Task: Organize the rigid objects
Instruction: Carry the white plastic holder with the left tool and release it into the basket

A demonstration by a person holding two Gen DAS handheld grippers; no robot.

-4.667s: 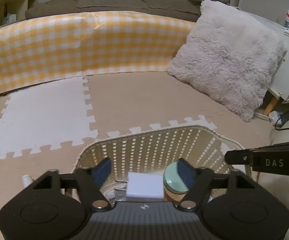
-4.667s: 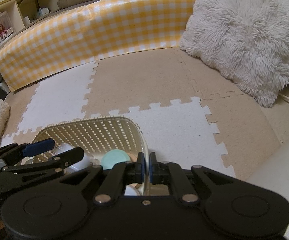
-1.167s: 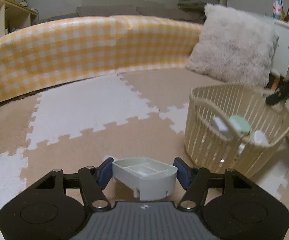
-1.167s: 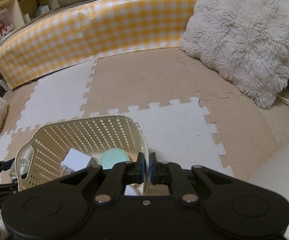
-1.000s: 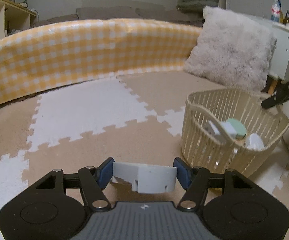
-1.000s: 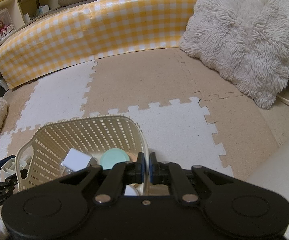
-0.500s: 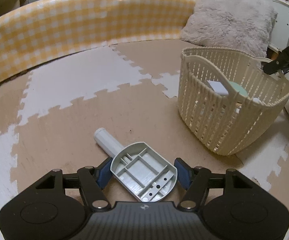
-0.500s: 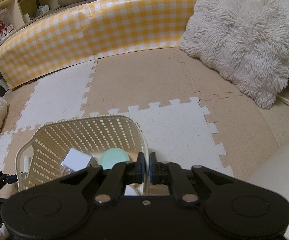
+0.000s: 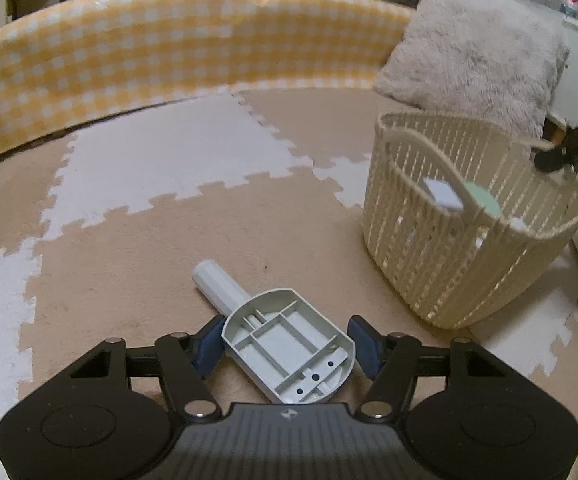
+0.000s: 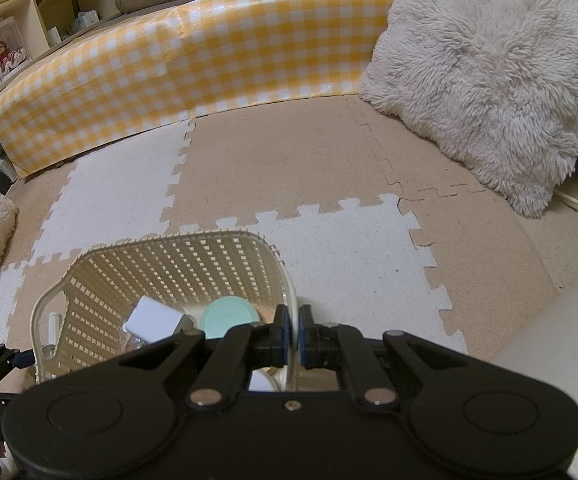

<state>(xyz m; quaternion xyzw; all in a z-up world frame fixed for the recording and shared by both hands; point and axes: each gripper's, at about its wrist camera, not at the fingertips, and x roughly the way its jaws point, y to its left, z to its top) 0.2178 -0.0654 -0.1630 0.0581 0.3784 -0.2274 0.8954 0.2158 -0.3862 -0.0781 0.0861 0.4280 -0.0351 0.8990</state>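
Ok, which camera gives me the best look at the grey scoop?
Left wrist view: the grey scoop lies underside up, ribs and handle clear, between the closing left claw. Right wrist view shows only a sliver of it behind the basket.

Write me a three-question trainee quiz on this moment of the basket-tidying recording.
1. True or false: the right gripper is shut on the rim of the cream basket.
2. What lies on the floor mat between the fingers of the left gripper? A) a grey scoop, underside up, B) a glass bottle, C) a metal spoon.
3. Name two things visible inside the basket.

Key:
1. True; the rim runs between its closed pads.
2. A; the jaws are closing with the scoop between them, its handle pointing away.
3. A white plug adapter and a teal round lid.
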